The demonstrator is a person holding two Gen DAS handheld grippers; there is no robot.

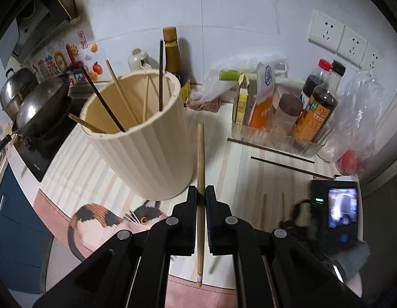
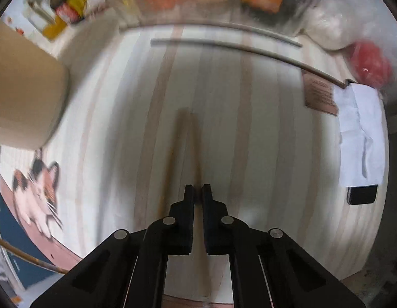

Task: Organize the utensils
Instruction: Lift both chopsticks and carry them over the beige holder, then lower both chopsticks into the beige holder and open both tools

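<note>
The left gripper (image 1: 201, 192) clamps a wooden chopstick (image 1: 201, 169) upright beside the cream holder (image 1: 147, 151), while the right gripper (image 2: 197, 192), jaws closed, points down over two blurred chopsticks (image 2: 180, 138) on the mat (image 2: 249, 128).

Pale bamboo chopstick (image 1: 201, 179) held upright beside ribbed cream holder (image 1: 147, 151) with chopsticks inside, two dark chopsticks (image 1: 270, 148) flat on counter
</note>
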